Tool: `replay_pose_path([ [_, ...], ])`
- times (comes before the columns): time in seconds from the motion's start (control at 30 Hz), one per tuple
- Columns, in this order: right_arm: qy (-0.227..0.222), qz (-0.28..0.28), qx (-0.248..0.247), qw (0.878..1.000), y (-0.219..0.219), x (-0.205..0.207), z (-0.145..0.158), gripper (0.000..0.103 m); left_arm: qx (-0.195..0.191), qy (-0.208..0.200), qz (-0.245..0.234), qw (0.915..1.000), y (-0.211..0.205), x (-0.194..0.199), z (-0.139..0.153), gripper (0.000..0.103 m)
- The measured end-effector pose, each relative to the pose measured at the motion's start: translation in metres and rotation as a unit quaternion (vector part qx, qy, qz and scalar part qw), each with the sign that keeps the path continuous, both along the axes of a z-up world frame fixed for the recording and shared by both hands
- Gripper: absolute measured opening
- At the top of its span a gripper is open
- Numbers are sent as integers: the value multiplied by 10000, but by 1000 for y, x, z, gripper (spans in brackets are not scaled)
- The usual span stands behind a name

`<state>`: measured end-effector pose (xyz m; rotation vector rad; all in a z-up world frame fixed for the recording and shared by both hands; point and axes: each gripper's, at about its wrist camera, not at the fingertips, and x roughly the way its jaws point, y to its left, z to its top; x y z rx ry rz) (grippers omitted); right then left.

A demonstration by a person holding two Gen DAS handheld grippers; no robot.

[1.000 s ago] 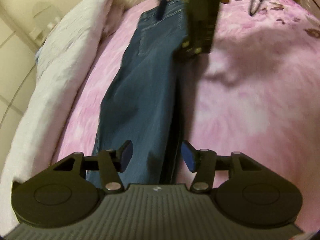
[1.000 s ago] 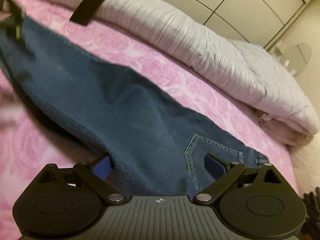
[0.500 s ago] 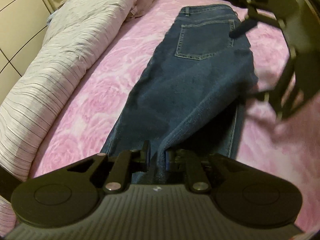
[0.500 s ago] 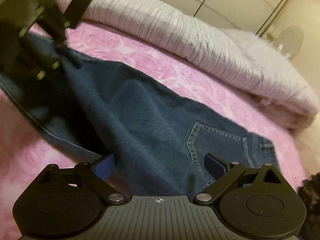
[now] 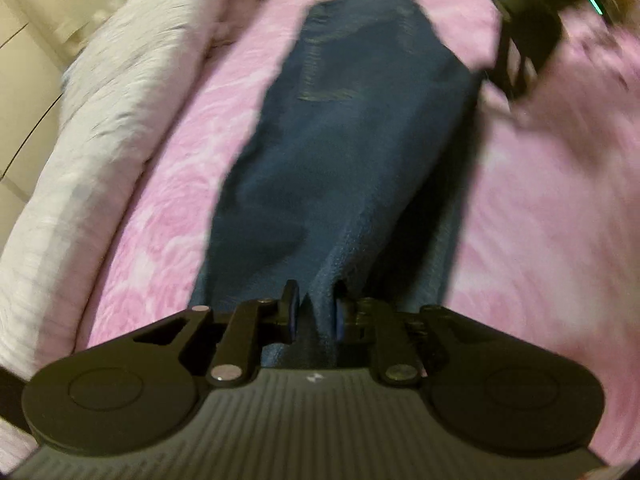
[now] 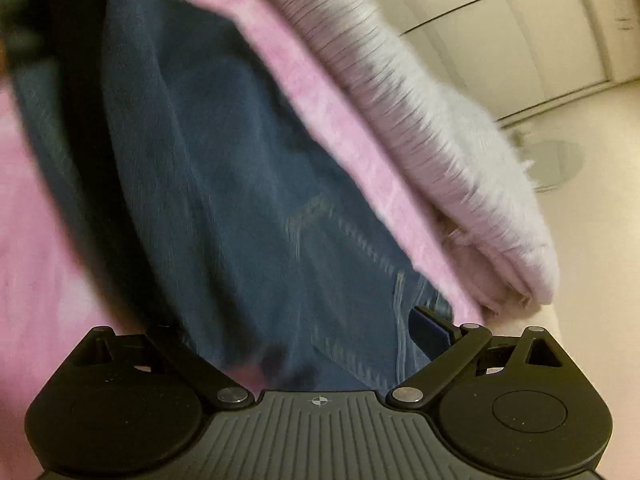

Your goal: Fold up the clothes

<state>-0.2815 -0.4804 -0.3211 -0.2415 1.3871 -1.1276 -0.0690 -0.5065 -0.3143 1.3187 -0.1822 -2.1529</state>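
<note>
Left wrist view: left gripper pinched tight on a raised fold of blue jeans, garment stretched lengthwise over pink bedspread, white duvet along the left, right gripper blurred at far end
Right wrist view: right gripper spread wide over the jeans, blue pad just above denim, nothing clamped; duvet beyond

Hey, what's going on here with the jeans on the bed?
A person is folding jeans on a pink bed with two handheld grippers. The left gripper is shut on the leg end. The right gripper is open over the waist end near the back pocket. A white duvet lies alongside.
</note>
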Motion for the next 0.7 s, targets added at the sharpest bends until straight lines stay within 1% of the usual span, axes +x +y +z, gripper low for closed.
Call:
replay_pose_path([
  [0.1, -92, -11, 149, 9998, -1, -12, 15, 96, -82, -258, -112, 9996, 14, 4, -10, 16],
  [0.2, -237, -281, 353, 9987, -9, -12, 19, 96, -164, -516, -224, 9983, 29, 8, -21, 17],
  [0.27, -286, -387, 367, 9982, -7, -11, 18, 96, -218, -668, -280, 9971, 37, 11, -27, 19],
  [0.3, -282, -395, 339, 9982, -5, -10, 20, 96, -234, -669, -240, 9972, 38, 15, -25, 19],
  [0.4, -319, -435, 259, 9982, 7, -7, 25, 96, -200, -603, -75, 9980, 42, 28, -17, 20],
  [0.47, -366, -451, 307, 9978, 16, -3, 28, 96, -1, -474, 40, 9989, 43, 41, -9, 23],
  [0.57, -490, -240, 733, 9958, 34, 8, 33, 96, 169, -306, 178, 9992, 48, 61, 5, 25],
  [0.63, -990, -178, 1005, 9898, 42, 14, 48, 96, 279, -88, 409, 9987, 47, 80, 18, 25],
  [0.7, -1558, 80, 981, 9829, 41, 19, 72, 96, 406, 202, 839, 9954, 40, 108, 31, 28],
])
